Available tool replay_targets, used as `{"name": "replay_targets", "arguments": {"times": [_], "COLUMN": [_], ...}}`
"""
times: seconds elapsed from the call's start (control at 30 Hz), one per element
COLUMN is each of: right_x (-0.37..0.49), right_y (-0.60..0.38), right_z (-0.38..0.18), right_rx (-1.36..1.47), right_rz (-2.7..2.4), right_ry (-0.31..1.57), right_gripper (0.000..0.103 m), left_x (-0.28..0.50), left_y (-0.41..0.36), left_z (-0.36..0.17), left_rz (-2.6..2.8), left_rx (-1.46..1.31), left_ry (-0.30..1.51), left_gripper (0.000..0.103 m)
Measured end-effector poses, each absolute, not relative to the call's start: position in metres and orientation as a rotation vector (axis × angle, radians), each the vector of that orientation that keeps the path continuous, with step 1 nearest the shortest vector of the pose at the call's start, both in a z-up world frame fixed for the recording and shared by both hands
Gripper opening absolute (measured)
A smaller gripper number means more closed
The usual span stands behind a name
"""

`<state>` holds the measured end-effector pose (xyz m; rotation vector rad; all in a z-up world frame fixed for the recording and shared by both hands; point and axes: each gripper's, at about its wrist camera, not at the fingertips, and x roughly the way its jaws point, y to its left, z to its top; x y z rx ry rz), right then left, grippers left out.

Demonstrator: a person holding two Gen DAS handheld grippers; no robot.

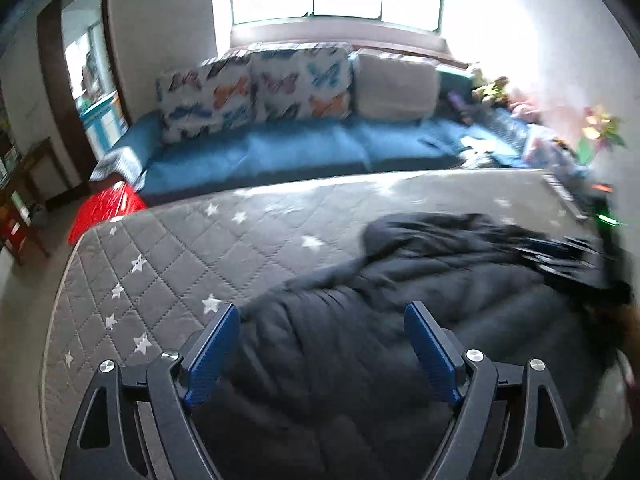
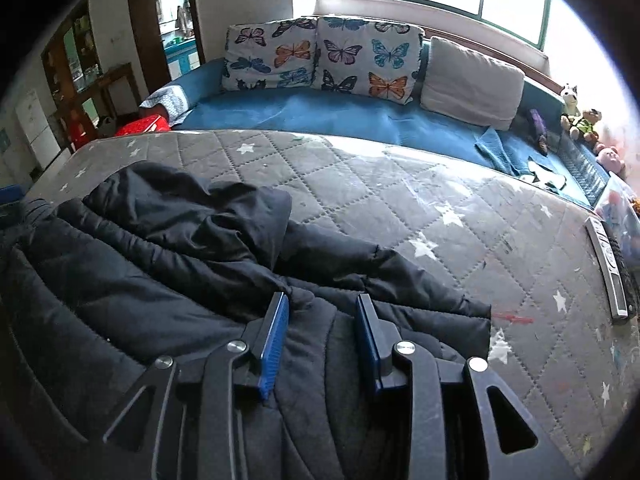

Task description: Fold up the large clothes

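Observation:
A large black quilted jacket point(image 1: 400, 320) lies crumpled on a grey star-patterned quilted mattress point(image 1: 180, 264). My left gripper point(image 1: 322, 312) is open, its blue-padded jaws wide apart just above the jacket's near-left part. In the right wrist view the jacket point(image 2: 180, 248) covers the mattress's point(image 2: 400, 200) left half, with a sleeve stretching right. My right gripper point(image 2: 322, 300) is open, jaws moderately apart over a fold of the jacket, holding nothing. The right gripper also shows blurred at the right in the left wrist view point(image 1: 580, 256).
A blue sofa point(image 2: 340, 116) with butterfly cushions point(image 2: 320, 56) and a beige pillow point(image 2: 472, 80) stands behind the mattress. A remote control point(image 2: 608, 272) lies at the mattress's right edge. Stuffed toys point(image 2: 580, 120) sit at far right. A red box point(image 1: 104, 212) stands at left.

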<state>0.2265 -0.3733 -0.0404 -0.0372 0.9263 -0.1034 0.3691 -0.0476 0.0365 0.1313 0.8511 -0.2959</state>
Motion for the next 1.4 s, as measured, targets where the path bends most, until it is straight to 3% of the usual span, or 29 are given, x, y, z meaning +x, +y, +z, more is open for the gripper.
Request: {"name": "replay_targets", "arguments": {"times": [0.27,0.37,0.7,1.0,1.23,1.4], "right_x": [0.23,0.23,0.226,0.192,0.205,0.225], "right_y": [-0.376,-0.375,-0.367,-0.313,-0.286,-0.312], "right_z": [-0.044,-0.045,-0.04,0.008,-0.031,-0.044], "right_rx": [-0.031,-0.024,-0.063,-0.105,-0.178,-0.048], "right_rz": [-0.128,-0.124,-0.138,-0.01,0.073,0.031], "right_ry": [0.924,0.925,0.914,0.779,0.871,0.937], "right_gripper": [0.036,0.036,0.036,0.039,0.039,0.051], "left_x": [0.273,0.26,0.296,0.314,0.341,0.363], "left_y": [-0.077,-0.093,-0.095,-0.095,-0.098,-0.102], "left_z": [0.039,0.027,-0.013,-0.018,-0.019,-0.022], "left_rz": [-0.477,-0.523,-0.541,-0.546,-0.561,-0.553], "left_rx": [0.137,0.18,0.073,0.039,-0.007,-0.03], "left_ry": [0.831,0.847,1.002,1.034,1.067,1.095], "left_gripper": [0.088,0.076,0.074,0.074,0.074,0.074]}}
